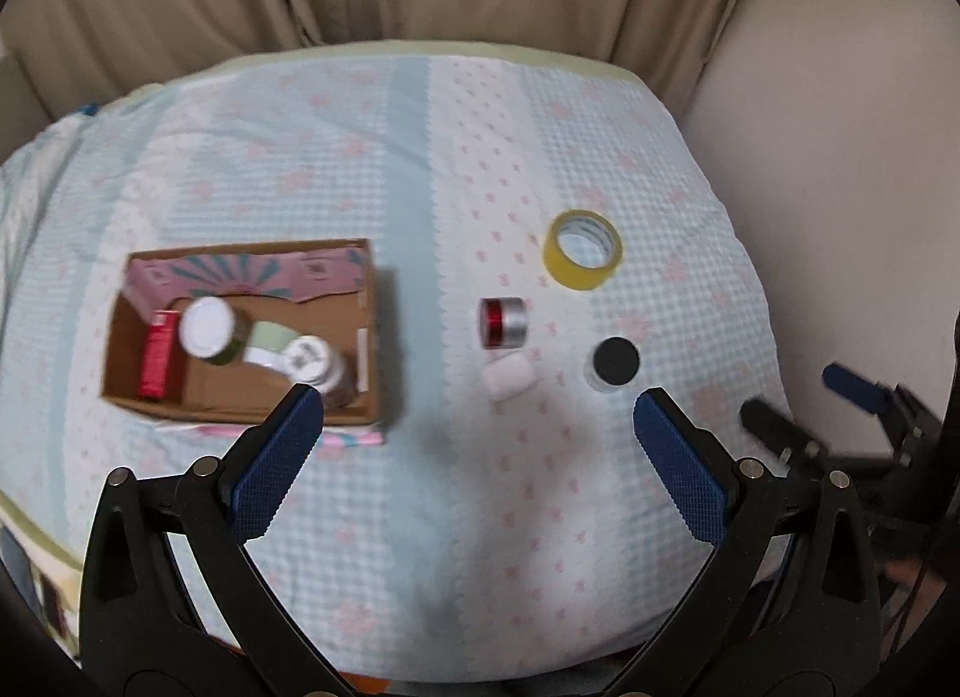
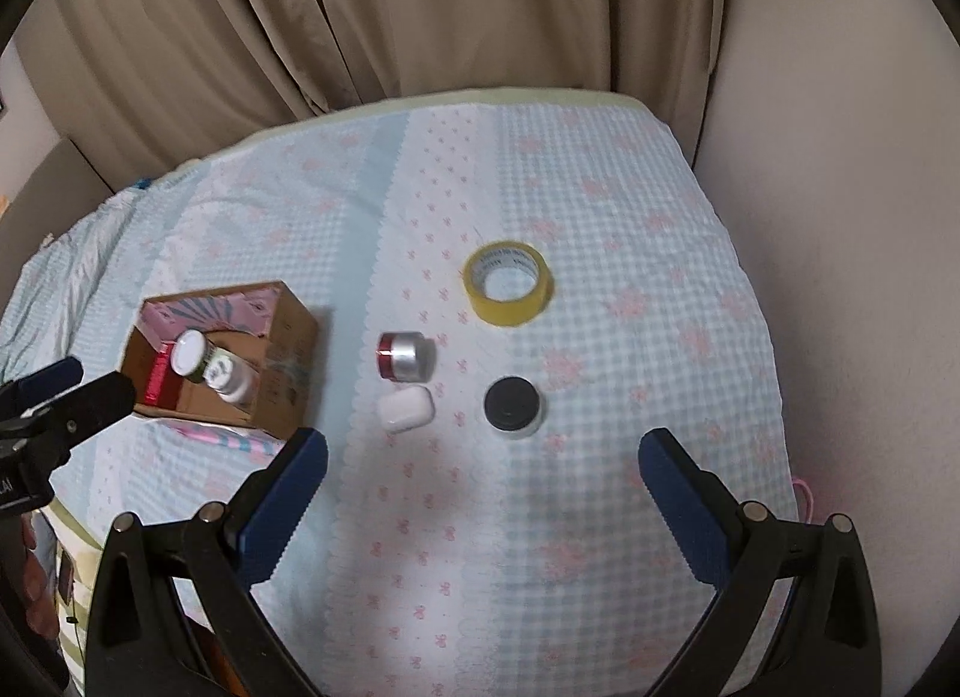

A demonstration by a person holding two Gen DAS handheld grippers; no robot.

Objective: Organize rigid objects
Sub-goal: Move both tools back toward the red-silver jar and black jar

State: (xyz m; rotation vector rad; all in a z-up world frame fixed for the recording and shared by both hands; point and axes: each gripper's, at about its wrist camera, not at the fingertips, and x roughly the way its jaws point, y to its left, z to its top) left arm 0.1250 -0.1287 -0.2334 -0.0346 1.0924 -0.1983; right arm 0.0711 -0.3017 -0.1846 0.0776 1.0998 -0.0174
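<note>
A cardboard box (image 1: 360,337) (image 2: 288,361) sits at the left of the cloth-covered table and holds a red pack (image 1: 157,355), a white-lidded jar (image 1: 207,328) and a white bottle (image 1: 315,364). On the cloth lie a yellow tape roll (image 1: 582,250) (image 2: 509,283), a red and silver jar on its side (image 1: 503,322) (image 2: 403,356), a white case (image 1: 509,376) (image 2: 407,409) and a black-lidded jar (image 1: 615,362) (image 2: 511,403). My left gripper (image 1: 477,406) is open and empty above the near table. My right gripper (image 2: 483,448) is open and empty, near the black-lidded jar.
Beige curtains (image 2: 420,6) hang behind the table and a plain wall (image 2: 840,217) stands at the right. The other gripper shows at the right edge of the left wrist view (image 1: 822,403) and at the left edge of the right wrist view (image 2: 60,391).
</note>
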